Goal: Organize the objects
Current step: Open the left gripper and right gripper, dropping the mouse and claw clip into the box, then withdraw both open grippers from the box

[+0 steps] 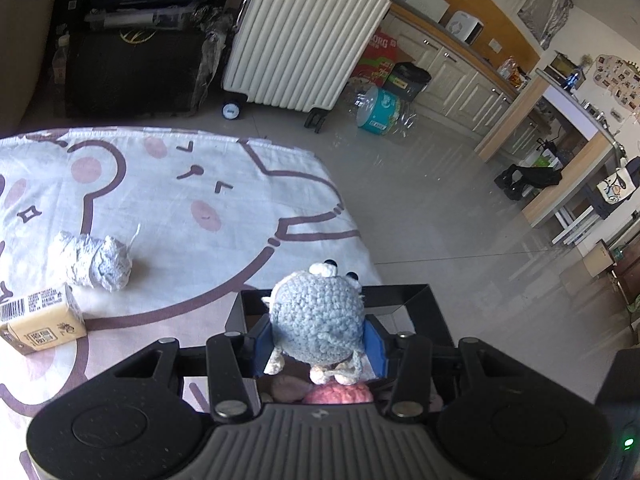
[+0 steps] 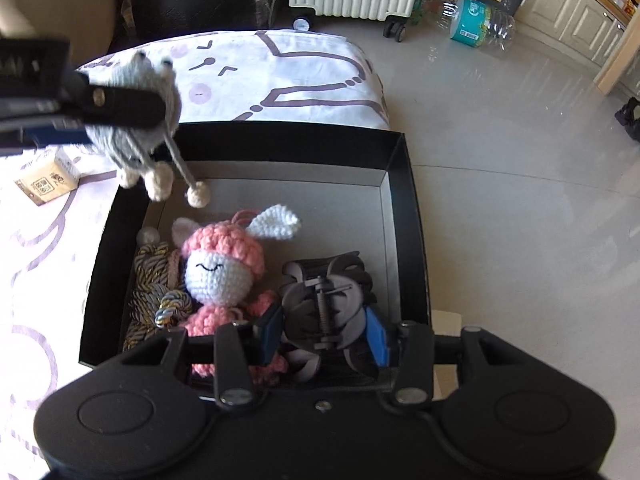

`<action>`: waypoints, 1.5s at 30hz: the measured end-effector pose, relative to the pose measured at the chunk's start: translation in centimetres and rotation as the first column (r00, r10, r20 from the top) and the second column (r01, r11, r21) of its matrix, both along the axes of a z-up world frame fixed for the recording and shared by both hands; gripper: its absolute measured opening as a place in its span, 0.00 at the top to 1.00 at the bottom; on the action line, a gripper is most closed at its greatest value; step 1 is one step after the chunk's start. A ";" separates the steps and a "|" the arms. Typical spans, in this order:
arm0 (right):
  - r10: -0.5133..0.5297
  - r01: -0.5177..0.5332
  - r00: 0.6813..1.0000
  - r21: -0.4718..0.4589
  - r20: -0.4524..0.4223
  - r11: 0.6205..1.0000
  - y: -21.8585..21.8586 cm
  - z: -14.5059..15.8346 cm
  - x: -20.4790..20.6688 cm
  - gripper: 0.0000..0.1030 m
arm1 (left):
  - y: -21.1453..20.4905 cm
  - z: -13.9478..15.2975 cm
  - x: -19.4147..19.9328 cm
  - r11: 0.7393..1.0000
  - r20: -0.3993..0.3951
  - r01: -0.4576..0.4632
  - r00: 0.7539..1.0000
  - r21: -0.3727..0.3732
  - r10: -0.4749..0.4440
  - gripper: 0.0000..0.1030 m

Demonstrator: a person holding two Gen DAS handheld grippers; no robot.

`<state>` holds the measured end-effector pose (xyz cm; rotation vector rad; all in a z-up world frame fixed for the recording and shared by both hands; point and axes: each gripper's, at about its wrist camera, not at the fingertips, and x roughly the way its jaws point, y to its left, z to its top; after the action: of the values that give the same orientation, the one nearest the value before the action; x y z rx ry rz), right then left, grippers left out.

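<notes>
Left gripper [image 1: 318,344]: blue pads clamped on the blue-grey crochet toy [image 1: 318,320], held clear above the near-left corner of the black box [image 1: 430,304].
Right gripper [image 2: 324,334]: fingers on either side of the dark hair claw clip [image 2: 324,300], which lies inside the box at its near right; pads look to be touching it, but a firm grip I cannot tell.
Left view only: the toy's rounded back and two black bead eyes; a crumpled foil-like roll [image 1: 94,260] and a small tan carton [image 1: 40,320] with barcode, both on the cloth to the left, just beside each other.
Right view only: full box interior; left gripper [image 2: 120,106] from the side, with the toy's [image 2: 136,128] cream feet dangling over the box's far-left corner.
Box contents: pink-and-white crochet doll [image 2: 224,268] in the middle, white ear pointing far; coiled gold-grey cord [image 2: 156,296] against the left wall, touching the doll; clip just right of the doll.
Free room: far half of the box floor is bare grey; right wall sits at the table's right edge, over the floor.
Surface: white cloth [image 1: 180,200] with purple cartoon outlines and pink blotches, lightly wrinkled.
Materials: box matte black, rigid, straight low walls; toys knobbly yarn; clip hard plastic with metal spring.
Beyond: ribbed cream suitcase [image 1: 304,36] upright on the glossy tiled floor [image 1: 440,208].
</notes>
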<state>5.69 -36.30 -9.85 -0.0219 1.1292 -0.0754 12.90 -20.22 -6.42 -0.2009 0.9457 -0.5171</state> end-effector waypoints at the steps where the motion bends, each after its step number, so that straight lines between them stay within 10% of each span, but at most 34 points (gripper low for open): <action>1: -0.006 0.006 1.000 0.007 -0.001 1.000 -0.1 0.0 0.1 0.55 | 0.1 -0.3 0.1 1.000 -0.009 -0.005 1.000 0.004 0.005 0.54; 33: -0.096 0.090 0.995 0.123 0.040 0.988 -1.5 2.2 -0.5 0.58 | 1.6 -1.3 1.2 0.989 -0.105 -0.118 0.986 0.092 0.127 0.38; 45: -0.255 0.224 0.953 0.180 0.166 0.958 -0.6 2.1 3.9 0.80 | 4.4 0.1 1.4 0.989 -0.066 -0.119 0.990 0.091 0.126 0.38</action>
<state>9.63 -36.94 -7.74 0.2619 0.9413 -0.2002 14.33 -15.79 -6.34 -0.1991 1.0165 -0.3569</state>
